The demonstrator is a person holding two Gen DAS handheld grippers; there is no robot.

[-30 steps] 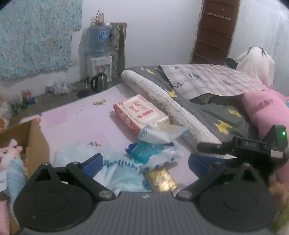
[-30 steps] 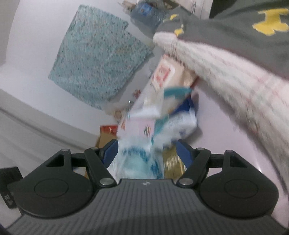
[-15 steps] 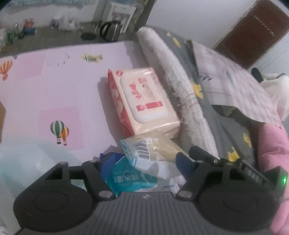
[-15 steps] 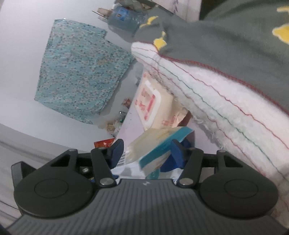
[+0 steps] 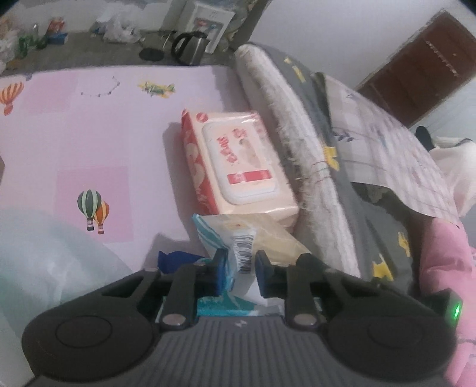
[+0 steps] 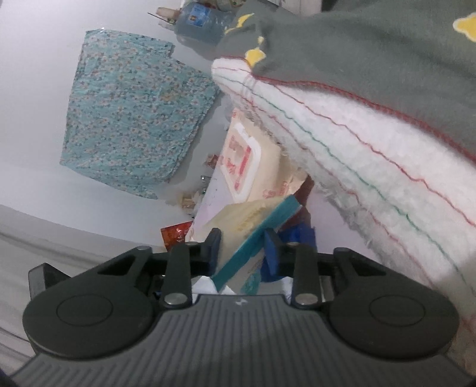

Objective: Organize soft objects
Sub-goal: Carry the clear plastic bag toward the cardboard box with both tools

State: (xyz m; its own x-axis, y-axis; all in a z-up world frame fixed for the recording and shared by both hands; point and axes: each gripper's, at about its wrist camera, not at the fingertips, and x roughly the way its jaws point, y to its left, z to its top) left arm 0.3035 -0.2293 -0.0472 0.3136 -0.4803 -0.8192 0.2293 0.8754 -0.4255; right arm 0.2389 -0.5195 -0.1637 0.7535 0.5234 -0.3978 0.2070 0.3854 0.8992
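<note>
Crinkled plastic, teal and white with a barcode: soft tissue pack [image 5: 238,238] clamped between the blue pads of the left gripper [image 5: 239,269], jaws just closed in on it from wide. Pack resting on the pink mat [image 5: 89,134], far end touching the near end of the wet-wipes pack [image 5: 238,160]. Wipes pack lying flat, lid up, just beside the rolled white fleece edge of the blanket [image 5: 297,143]. Grey blanket with yellow shapes running along the right, a checked cloth [image 5: 386,143] draped over it. Pale translucent bag [image 5: 44,253] at lower left on the mat. Scrap of dark blue wrapper [image 5: 175,259] just left of the left pad. Kettle [image 5: 190,47] on the floor beyond the mat. Part of the right gripper's body, green light on, at the right edge.

Right wrist view, rolled steeply: right gripper [image 6: 242,247] also pinched on the tissue pack [image 6: 250,235], teal edge running diagonally between the pads, jaws just closed in. Wet-wipes pack [image 6: 247,160] directly beyond it. White fleece with red and green stitching [image 6: 372,166] filling the right side, near the pack. Patterned teal cloth [image 6: 134,110] hanging on the wall behind. Water bottle [image 6: 199,20] at the top.
</note>
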